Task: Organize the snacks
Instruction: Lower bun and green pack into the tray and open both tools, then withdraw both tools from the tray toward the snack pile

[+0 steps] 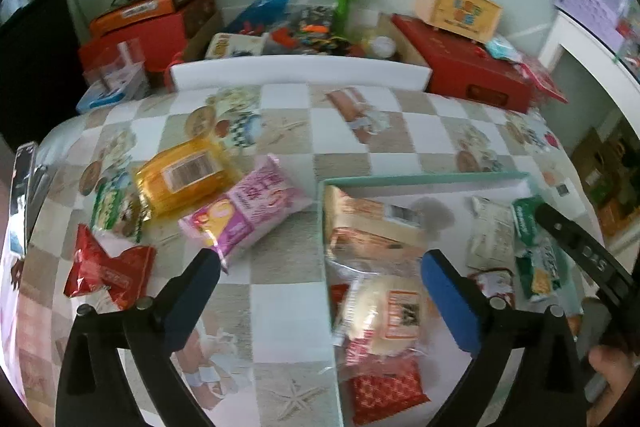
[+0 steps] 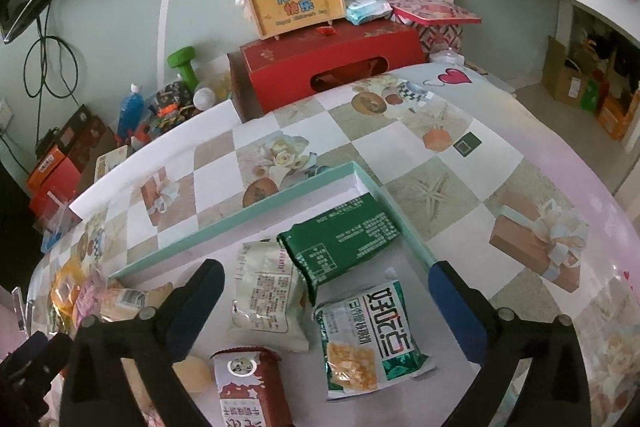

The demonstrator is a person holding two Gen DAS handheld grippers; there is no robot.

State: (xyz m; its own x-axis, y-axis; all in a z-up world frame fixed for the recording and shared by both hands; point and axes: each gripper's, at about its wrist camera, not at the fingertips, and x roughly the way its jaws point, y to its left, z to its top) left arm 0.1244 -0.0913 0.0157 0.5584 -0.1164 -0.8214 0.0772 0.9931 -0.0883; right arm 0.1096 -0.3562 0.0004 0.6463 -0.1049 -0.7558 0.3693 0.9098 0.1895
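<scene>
Snack packets (image 2: 360,335) lie flat inside the teal-rimmed tray (image 2: 248,215).

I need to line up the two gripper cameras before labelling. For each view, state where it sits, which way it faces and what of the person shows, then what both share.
Left wrist: sits on the left gripper, angled down across the table; open jaws straddle the teal tray edge, loose pink packet beyond; a fingertip shows at right.
Right wrist: sits on the right gripper, angled down into the tray; open jaws frame the green packet; no hand visible.
Shared: tray, red box, green dumbbell.
</scene>
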